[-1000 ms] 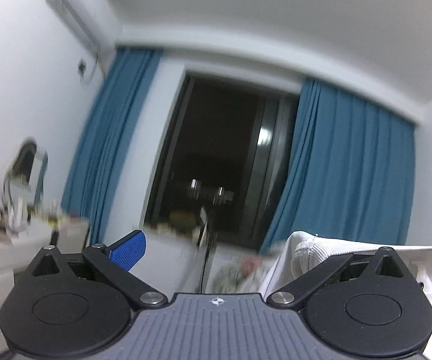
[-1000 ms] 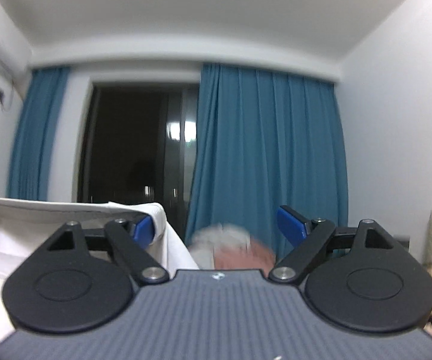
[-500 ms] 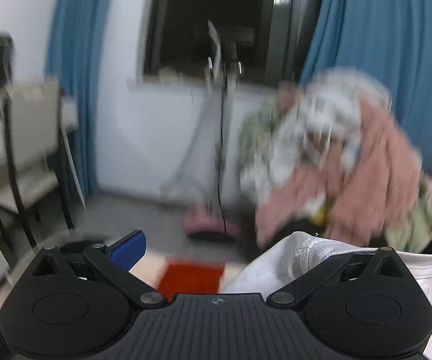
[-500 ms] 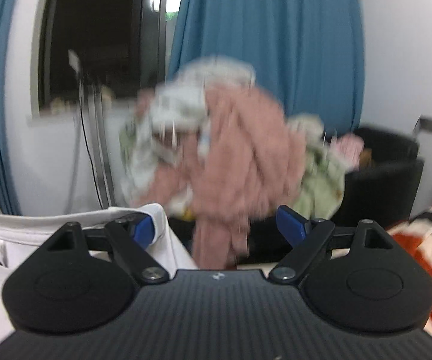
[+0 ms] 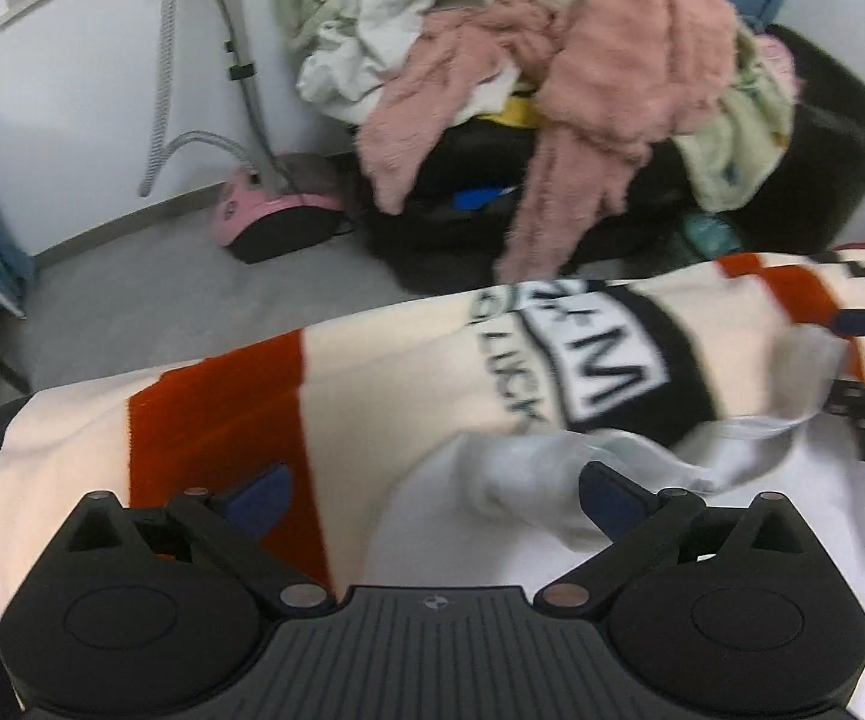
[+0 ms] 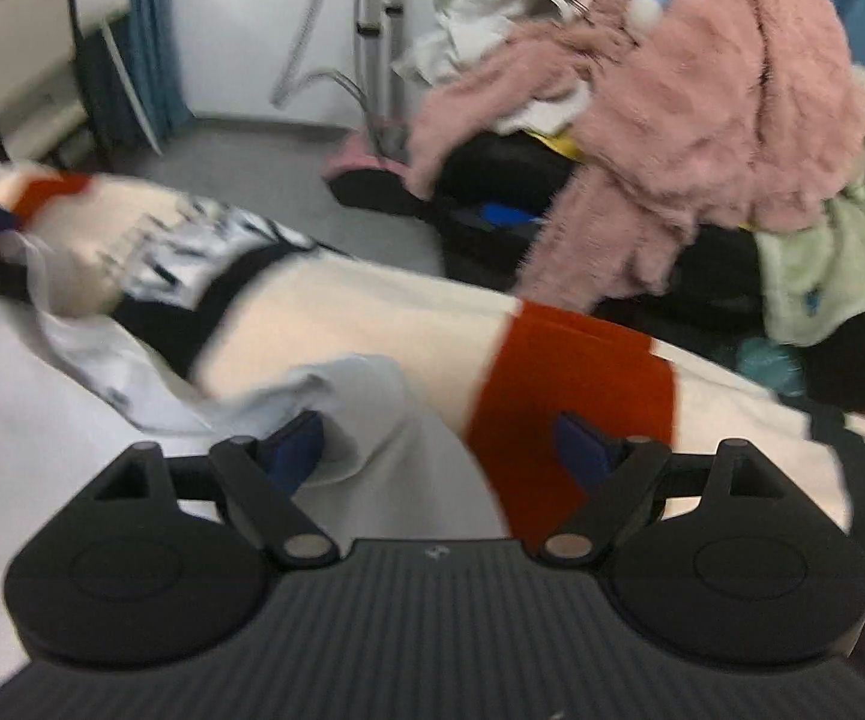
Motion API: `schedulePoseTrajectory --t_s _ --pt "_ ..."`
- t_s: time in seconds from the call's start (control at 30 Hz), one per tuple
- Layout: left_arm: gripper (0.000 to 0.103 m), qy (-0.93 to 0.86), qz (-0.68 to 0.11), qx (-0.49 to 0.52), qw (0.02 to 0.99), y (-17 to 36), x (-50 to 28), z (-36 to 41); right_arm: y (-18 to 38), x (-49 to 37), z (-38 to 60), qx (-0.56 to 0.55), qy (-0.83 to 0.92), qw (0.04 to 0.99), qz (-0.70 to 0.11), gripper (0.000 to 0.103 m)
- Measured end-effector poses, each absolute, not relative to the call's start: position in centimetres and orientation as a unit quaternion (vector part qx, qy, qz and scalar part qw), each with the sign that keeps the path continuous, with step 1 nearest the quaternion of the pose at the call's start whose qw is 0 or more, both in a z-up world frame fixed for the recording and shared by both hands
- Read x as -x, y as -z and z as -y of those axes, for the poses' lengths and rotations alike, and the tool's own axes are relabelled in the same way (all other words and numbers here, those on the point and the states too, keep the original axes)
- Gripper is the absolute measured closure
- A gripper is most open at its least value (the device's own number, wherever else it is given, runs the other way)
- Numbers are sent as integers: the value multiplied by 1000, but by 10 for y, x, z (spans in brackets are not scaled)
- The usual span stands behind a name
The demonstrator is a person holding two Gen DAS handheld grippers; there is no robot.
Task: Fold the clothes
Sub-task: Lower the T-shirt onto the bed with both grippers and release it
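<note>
white garment (image 5: 702, 546) lies crosswise on blanket (image 5: 384, 372) — both grippers agape.

Garment (image 5: 702, 540) lies on blanket (image 5: 402, 372), spread across the near ground; left tongs (image 5: 432, 489) at its left end, right tongs (image 6: 441, 444) at its right; behind, clothes pile (image 5: 582, 60) on chair (image 5: 822, 168), steamer (image 5: 276, 216) left of it on floor (image 5: 132, 288)

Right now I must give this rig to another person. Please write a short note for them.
Left gripper: open, over the edge of the white cotton garment.
Right gripper: open, its left finger against the same garment.
The garment lies spread on the cream, orange and black blanket, top edge rumpled.
Done: laid down, released.
Left: smooth it, then all folds.
</note>
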State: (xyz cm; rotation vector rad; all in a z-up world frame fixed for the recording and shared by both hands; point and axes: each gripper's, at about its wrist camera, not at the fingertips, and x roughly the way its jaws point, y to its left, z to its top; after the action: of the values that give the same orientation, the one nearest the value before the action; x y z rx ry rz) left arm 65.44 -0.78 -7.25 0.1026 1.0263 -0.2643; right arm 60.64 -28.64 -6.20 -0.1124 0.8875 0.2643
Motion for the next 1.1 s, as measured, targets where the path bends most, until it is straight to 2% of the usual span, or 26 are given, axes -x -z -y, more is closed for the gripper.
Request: schedulePoseTrajectory --t_s 0.1,0.27,0.47,0.6,0.8,1.1 --pt "1 127 -451 -51 882 36 -624 22 48 -593 283 18 -144 900 -411 18" --pt "1 99 -380 -32 919 -9 -555 19 17 -530 273 14 -120 938 -325 18" --pt "1 61 -305 0 950 -62 -417 6 -15 -399 265 -24 -94 961 -258 18" --pt "1 40 -266 5 963 -78 -319 2 -36 -311 259 -49 -76 973 -212 18" --pt "1 12 -240 12 971 -84 -181 -8 -49 -184 256 -89 -75 977 -177 18" --pt "0 2 -180 24 983 -56 -53 -15 -30 -100 253 -80 -80 983 -142 18"
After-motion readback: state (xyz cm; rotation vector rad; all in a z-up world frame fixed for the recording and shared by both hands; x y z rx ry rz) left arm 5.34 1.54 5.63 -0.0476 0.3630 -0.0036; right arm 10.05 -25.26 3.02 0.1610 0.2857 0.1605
